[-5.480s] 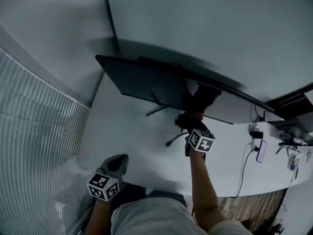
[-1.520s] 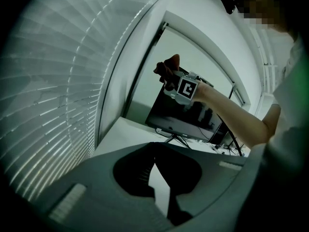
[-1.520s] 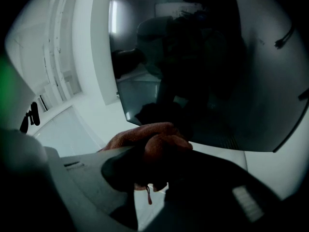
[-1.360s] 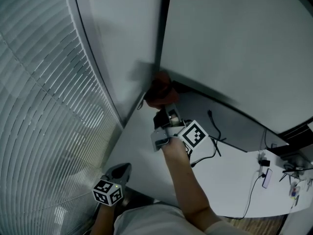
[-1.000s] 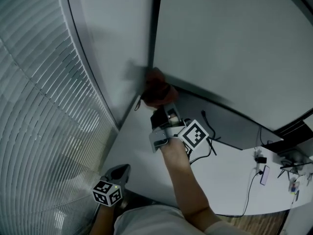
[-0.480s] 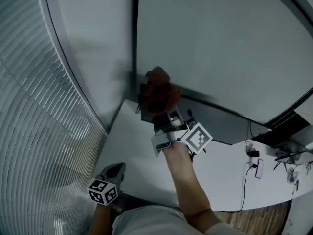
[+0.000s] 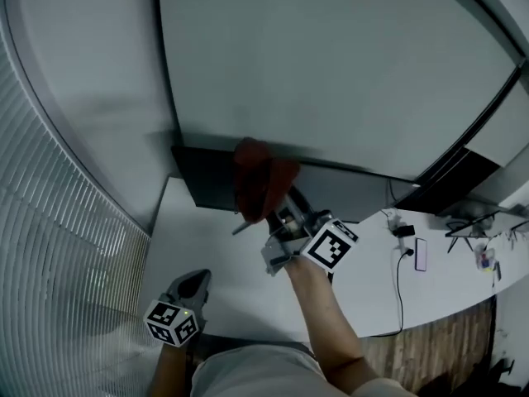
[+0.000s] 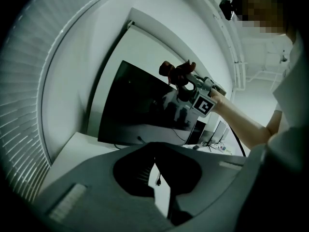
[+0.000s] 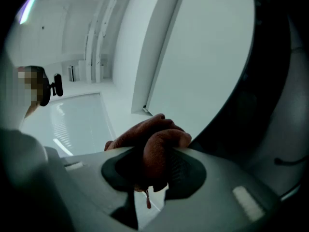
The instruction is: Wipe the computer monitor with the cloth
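The dark monitor (image 7: 205,182) stands on the white desk (image 7: 211,259), close to the wall. A reddish-brown cloth (image 7: 257,180) is bunched in my right gripper (image 7: 278,210), which is shut on it and holds it against the monitor's upper edge, a little right of the left corner. In the right gripper view the cloth (image 9: 155,146) bulges out between the jaws and the monitor's dark frame (image 9: 270,100) runs down the right. My left gripper (image 7: 197,279) hangs low by the desk's front edge, shut with nothing in it. The left gripper view shows the screen (image 8: 140,108) and the cloth (image 8: 176,71) from below.
Slatted blinds (image 7: 50,246) fill the left side. A black cable (image 7: 397,284) trails across the desk to a phone (image 7: 416,255) at the right. Small items lie at the far right end (image 7: 488,255). A second dark monitor (image 7: 450,180) stands farther right.
My right gripper has carried the cloth from the monitor's upper left corner rightward along its top edge. The head view has swung. My left gripper has stayed low by the desk edge.
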A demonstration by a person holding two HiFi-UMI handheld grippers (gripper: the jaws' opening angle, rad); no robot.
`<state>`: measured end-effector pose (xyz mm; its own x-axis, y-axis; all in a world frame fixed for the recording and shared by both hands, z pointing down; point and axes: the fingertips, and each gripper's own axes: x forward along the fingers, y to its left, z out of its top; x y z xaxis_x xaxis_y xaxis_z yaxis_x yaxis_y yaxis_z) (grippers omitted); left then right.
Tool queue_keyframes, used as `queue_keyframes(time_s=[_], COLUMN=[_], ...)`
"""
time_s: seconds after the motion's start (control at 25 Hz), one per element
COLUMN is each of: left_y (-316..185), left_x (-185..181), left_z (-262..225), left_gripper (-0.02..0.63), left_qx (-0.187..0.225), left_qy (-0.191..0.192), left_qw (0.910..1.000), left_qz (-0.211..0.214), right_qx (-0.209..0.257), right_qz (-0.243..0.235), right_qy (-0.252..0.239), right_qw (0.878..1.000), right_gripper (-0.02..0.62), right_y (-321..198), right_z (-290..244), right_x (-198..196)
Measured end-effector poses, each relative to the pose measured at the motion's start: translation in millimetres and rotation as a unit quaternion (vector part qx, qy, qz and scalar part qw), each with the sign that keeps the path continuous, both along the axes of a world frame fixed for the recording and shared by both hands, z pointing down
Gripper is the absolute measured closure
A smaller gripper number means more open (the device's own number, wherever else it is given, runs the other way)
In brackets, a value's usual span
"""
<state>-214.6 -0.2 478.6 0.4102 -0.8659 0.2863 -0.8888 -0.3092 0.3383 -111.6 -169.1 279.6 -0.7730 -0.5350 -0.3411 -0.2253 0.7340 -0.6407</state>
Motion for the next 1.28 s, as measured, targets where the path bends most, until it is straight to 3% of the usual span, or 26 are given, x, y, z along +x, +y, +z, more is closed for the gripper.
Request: queue_keyframes(time_s=[0.2,0.56,1.0,1.28], left_y=[-13,-32,-45,-42], left_x=[39,106,167,192], left_z=[-18,-33,-47,-42], left_gripper=[0.597,0.598,0.597,0.597], left_qx=[0.020,0.045,0.074,0.077], left_qy=[-0.016,-0.027,-0.026,-0.023], left_qw=[0.9987,0.9920,0.9833,0.9790], left_qz=[0.045,0.115,0.164,0.187], right_qx=[0.060,0.098,0.095,0.089], right_qz=[0.057,0.127,0.166,0.186], right_qy=[0.098,0.213,0.329,0.373], right_qw=[0.992,0.964,0.925,0.905], right_gripper=[0.477,0.477,0.477,0.477], right_y=[19,56,101,126], right_z=[4,32,90,124], right_x=[53,138,208,240])
